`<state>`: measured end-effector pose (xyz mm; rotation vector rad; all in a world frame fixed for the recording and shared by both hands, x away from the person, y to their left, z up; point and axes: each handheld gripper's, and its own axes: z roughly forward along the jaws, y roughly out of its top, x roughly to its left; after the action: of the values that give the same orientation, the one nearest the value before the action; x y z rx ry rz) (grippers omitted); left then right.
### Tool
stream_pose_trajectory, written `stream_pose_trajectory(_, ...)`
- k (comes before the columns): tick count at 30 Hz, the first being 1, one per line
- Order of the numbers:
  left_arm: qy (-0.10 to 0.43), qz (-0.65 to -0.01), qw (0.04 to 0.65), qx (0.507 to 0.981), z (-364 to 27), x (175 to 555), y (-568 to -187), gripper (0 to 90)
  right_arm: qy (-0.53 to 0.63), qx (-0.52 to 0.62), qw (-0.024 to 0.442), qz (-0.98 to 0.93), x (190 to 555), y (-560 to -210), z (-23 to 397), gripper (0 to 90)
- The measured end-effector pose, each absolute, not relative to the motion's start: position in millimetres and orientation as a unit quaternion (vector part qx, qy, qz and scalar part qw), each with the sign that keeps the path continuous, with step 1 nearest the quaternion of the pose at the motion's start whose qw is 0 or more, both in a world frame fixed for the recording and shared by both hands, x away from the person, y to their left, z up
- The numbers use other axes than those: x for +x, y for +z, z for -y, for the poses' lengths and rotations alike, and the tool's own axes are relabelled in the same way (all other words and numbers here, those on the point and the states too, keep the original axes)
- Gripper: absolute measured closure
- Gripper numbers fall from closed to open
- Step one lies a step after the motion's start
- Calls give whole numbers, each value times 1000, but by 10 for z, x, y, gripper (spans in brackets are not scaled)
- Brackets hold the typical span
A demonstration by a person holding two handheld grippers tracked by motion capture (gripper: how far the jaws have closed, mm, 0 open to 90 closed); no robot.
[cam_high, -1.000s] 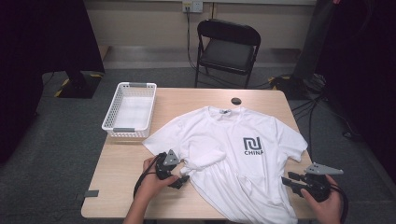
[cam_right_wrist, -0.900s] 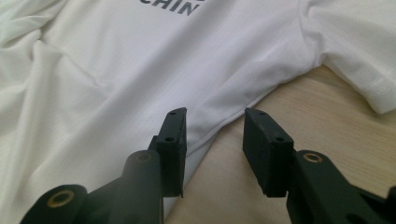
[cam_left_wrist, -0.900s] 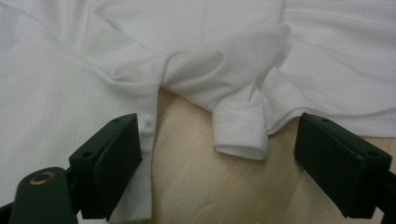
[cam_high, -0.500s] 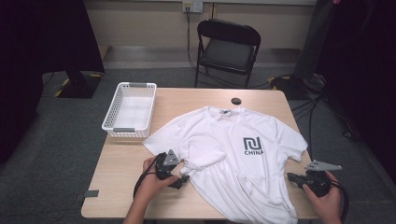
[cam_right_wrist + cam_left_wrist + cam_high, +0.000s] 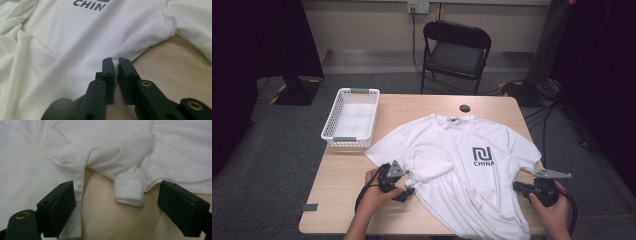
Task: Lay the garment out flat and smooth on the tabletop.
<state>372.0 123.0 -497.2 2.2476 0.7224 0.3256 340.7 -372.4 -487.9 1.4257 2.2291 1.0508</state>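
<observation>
Right gripper (image 5: 116,65) has just been closing and then easing slightly; its jaws now sit almost together, pinching a thin fold of the white T-shirt (image 5: 462,165) at the side hem. In the high view that gripper (image 5: 518,187) lies at about 4 o'clock on the table (image 5: 337,200), where a second ago its jaws stood apart beside the cloth. I judge this to mean the right-hand grab is made, and the shirt can now be lifted or folded from that edge.

Left gripper (image 5: 116,212) has its jaws wide apart, holding nothing. The hemmed cuff of the bunched sleeve (image 5: 128,192) lies on the bare wood between them, touching neither pad. In the high view this gripper (image 5: 404,192) rests at about 8 o'clock and looks unchanged from the earlier pictures. Its grasp is probably the step to come.

The shirt lies chest-up across the middle and 5 o'clock part of the table, its bottom hem hanging over the near edge.

Count: 1 T-shirt, 2 grippers, 1 white basket (image 5: 352,117) at 10 o'clock, 1 small dark round object (image 5: 465,108) at 12 o'clock, 1 black folding chair (image 5: 454,52) beyond the table.
</observation>
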Motion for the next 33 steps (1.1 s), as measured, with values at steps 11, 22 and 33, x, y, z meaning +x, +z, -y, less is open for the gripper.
stream_pose_trajectory(11, 127, -280, 372, 876, -1235, 3721, -4976, 142, 361, 484, 168, -779, 3368, -4795, 3979, 886)
stream_pose_trajectory(22, 128, -280, 371, 876, -1235, 3717, -4973, 142, 335, 500, 206, -771, 3358, -4836, 4167, 769)
stream_pose_trajectory(33, 129, -278, 380, 872, -1271, 3679, -4907, 150, 366, 413, 178, -815, 3523, -4890, 3677, 436)
